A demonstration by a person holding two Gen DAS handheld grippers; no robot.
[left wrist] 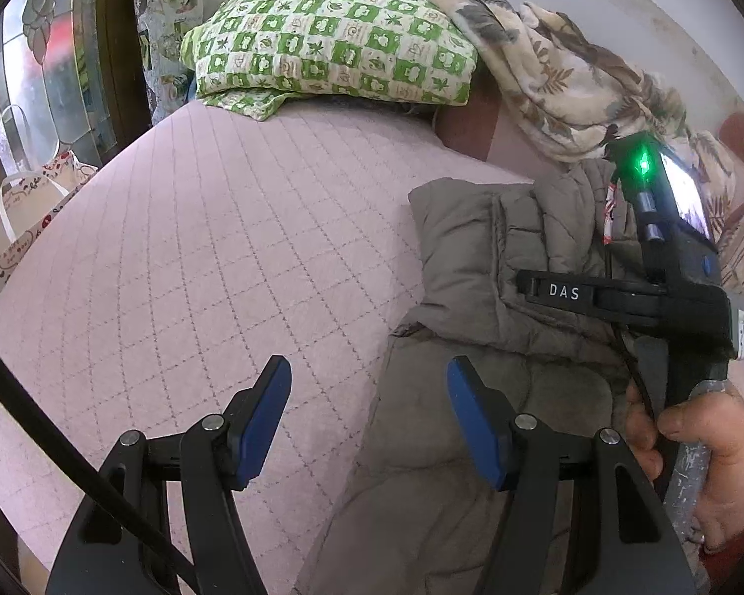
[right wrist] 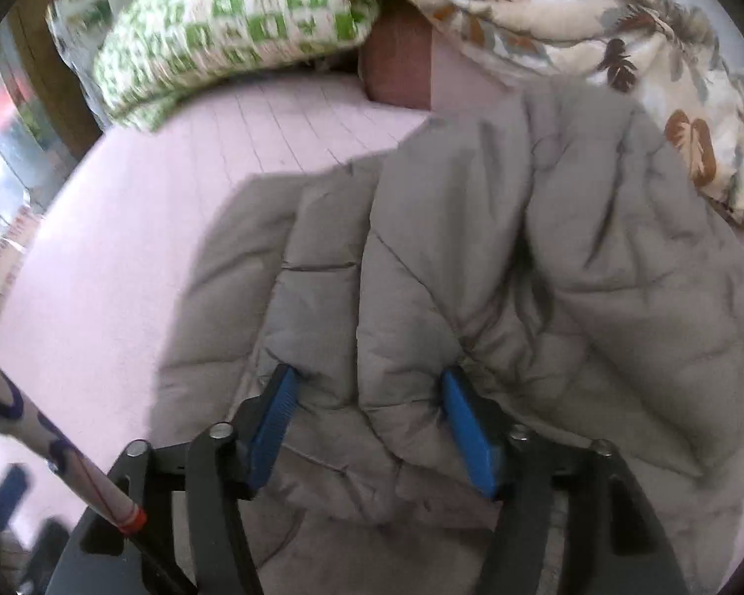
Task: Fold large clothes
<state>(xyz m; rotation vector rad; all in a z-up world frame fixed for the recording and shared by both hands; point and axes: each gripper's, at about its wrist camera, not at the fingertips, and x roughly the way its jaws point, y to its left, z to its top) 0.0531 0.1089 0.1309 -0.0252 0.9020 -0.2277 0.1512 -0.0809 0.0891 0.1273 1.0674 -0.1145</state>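
Observation:
A grey quilted puffer jacket (left wrist: 476, 267) lies bunched on the right side of a pink quilted bed (left wrist: 213, 248). My left gripper (left wrist: 369, 421) is open and empty, hovering over the jacket's left edge. The right gripper's body (left wrist: 669, 307) shows at the right in the left wrist view, held by a hand over the jacket. In the right wrist view the right gripper (right wrist: 367, 426) is open, its blue pads (right wrist: 273, 426) pressed into the jacket (right wrist: 471, 248) with a thick fold between them.
A green checked pillow (left wrist: 332, 44) lies at the head of the bed. A leaf-print blanket (left wrist: 560, 69) is heaped along the right wall. A patterned bag (left wrist: 20, 228) stands off the bed's left edge beside a glass door (left wrist: 49, 59).

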